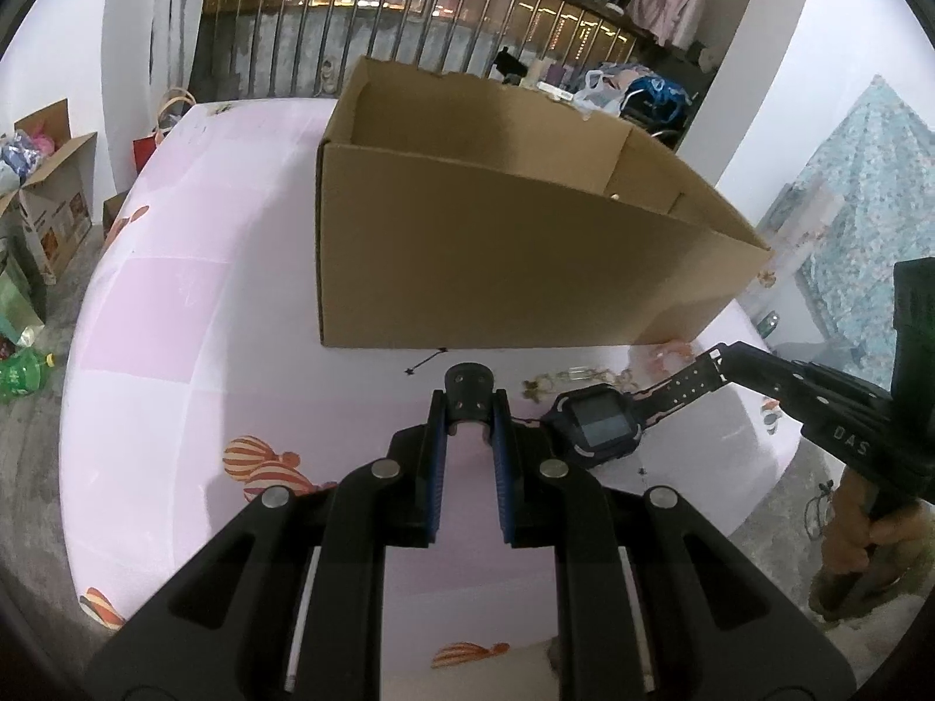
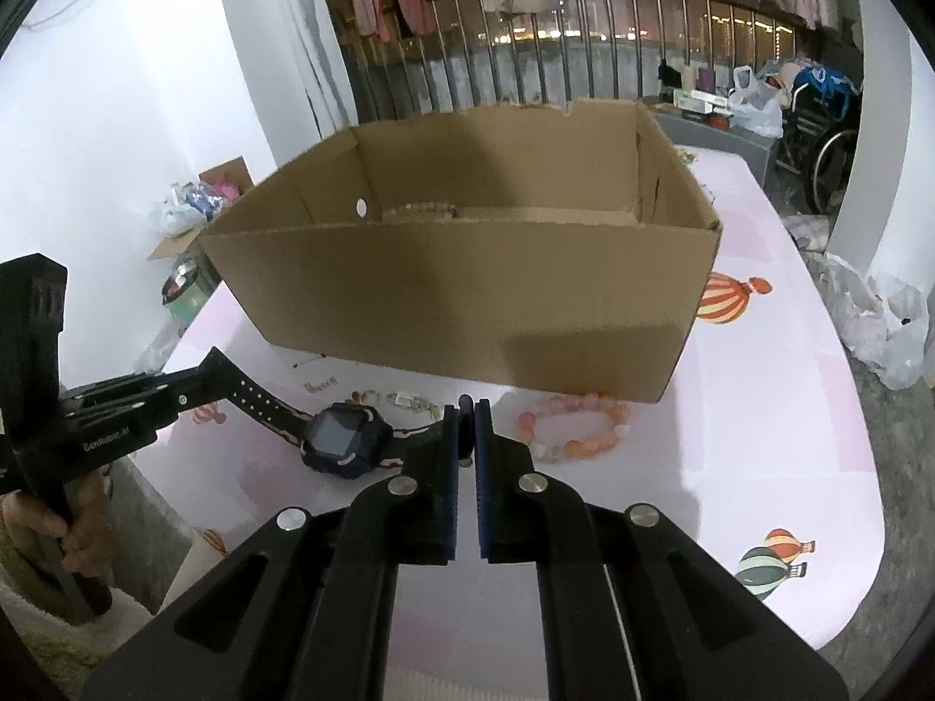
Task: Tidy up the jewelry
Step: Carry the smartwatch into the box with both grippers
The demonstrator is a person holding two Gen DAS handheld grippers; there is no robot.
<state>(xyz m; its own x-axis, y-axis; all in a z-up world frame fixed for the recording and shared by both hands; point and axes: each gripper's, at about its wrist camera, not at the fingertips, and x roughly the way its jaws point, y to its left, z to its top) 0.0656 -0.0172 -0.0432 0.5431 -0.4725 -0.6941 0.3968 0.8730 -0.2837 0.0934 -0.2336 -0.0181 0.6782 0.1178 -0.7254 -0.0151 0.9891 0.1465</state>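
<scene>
The step in hand looks like lifting the watch (image 2: 345,437) off the pink table (image 2: 759,409) to put it into the cardboard box (image 2: 467,292), which stands open-topped just beyond it. Both grippers hold the watch at once, 1 at each strap end. The left gripper (image 1: 470,409) has its jaws drawn narrow, pinching the rounded buckle end of 1 strap; in the right wrist view it enters from the left with that strap gripped at its tip. The right gripper (image 2: 466,429) has its jaws pressed nearly together on the thin end of the other strap (image 2: 421,431), and in the left wrist view it reaches in from the right onto the perforated strap tail. The watch stretches between them, its long axis running left to right, roughly parallel to the box's near wall, with the dark square face turned up toward the cameras. Whether the case rests on the table or hangs just above it cannot be told. A beaded bracelet (image 2: 575,429) lies right of the right gripper, near the box, and small chain pieces (image 2: 403,398) lie just beyond the watch. The next move calls for raising both ends together, clearing the near wall, and releasing inside.
</scene>
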